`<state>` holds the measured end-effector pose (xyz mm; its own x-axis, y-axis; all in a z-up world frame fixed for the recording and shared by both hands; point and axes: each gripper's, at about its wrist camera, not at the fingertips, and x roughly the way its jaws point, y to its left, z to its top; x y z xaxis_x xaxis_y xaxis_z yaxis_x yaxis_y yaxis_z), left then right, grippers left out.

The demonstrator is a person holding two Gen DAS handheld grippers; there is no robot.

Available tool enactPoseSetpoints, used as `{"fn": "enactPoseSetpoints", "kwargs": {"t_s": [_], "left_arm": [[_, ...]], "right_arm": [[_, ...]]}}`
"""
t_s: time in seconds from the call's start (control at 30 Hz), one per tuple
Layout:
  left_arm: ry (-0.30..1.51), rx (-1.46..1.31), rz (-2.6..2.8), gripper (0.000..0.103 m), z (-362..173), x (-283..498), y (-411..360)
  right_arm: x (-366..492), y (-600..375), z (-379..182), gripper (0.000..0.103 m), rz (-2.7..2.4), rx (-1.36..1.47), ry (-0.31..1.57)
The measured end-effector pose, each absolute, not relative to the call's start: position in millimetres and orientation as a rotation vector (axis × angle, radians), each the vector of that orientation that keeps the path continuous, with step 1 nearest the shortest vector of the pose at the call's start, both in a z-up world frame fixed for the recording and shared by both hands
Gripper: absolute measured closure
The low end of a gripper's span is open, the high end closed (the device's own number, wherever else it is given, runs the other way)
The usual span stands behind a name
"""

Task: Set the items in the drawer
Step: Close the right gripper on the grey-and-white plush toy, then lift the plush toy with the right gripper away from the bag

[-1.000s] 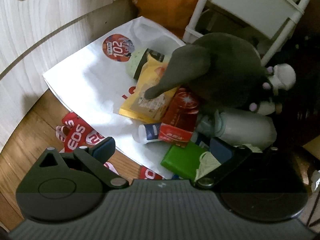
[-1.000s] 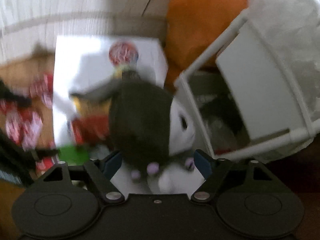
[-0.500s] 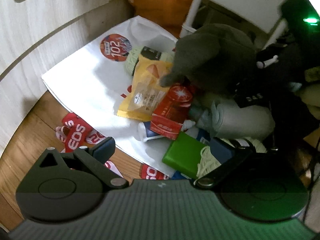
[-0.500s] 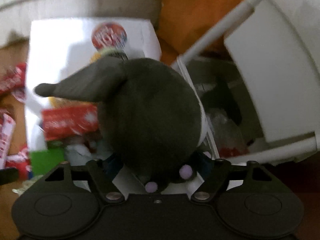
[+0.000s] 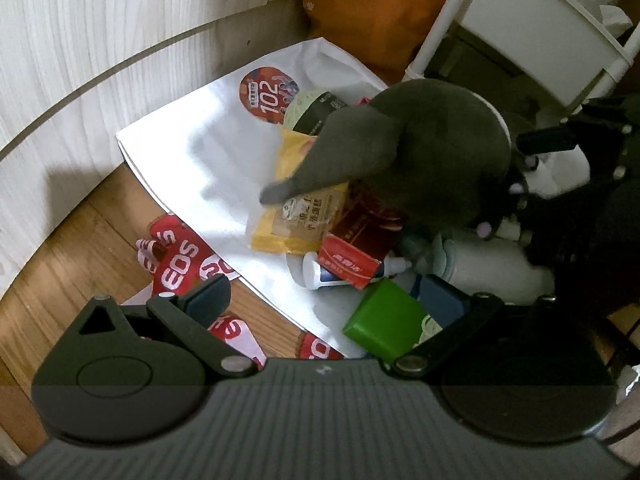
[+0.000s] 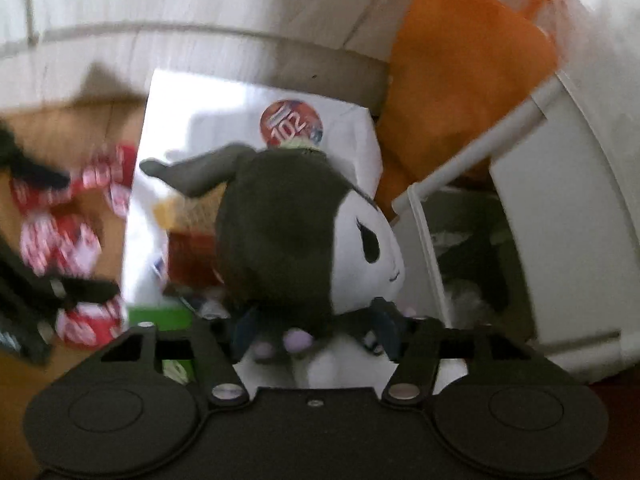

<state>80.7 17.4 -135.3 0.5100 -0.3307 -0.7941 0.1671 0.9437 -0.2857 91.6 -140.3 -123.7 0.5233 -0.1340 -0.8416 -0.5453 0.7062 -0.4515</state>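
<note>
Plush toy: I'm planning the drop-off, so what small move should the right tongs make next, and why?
Probably carry the plush right, over the open white drawer. The right tongs are shut on its neck, and the drawer lies just beside it.

Left gripper (image 5: pixel 326 300): dark grey ribbed housing; two round black discs with a shallow inner ring; black linkage arms on silver pivot screws; a triangular cut-out in the left arm; blue finger pads (image 5: pixel 208 298).

Right gripper (image 6: pixel 316 326): black smooth housing; matching round discs; black linkage arms, silver pivot screws, a small centre screw; dark blue fingers (image 6: pixel 386 322).
</note>
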Motion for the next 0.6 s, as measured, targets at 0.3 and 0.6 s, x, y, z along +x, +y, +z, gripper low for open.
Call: {"fn": "enactPoseSetpoints", "kwargs": {"t_s": [0.3,0.6], "left_arm": [[0.999,-0.235,-0.287,0.000,-136.1,83.5,23.0],[0.981,-0.244,-0.301,0.000,-131.2,81.5,23.0]], "right_arm": [[97.5,-126.4,-153.0,0.004,0.284,-1.079,0.890],[126.9,-137.3,-167.0,0.013,0.314,-0.919,0.940]]}}
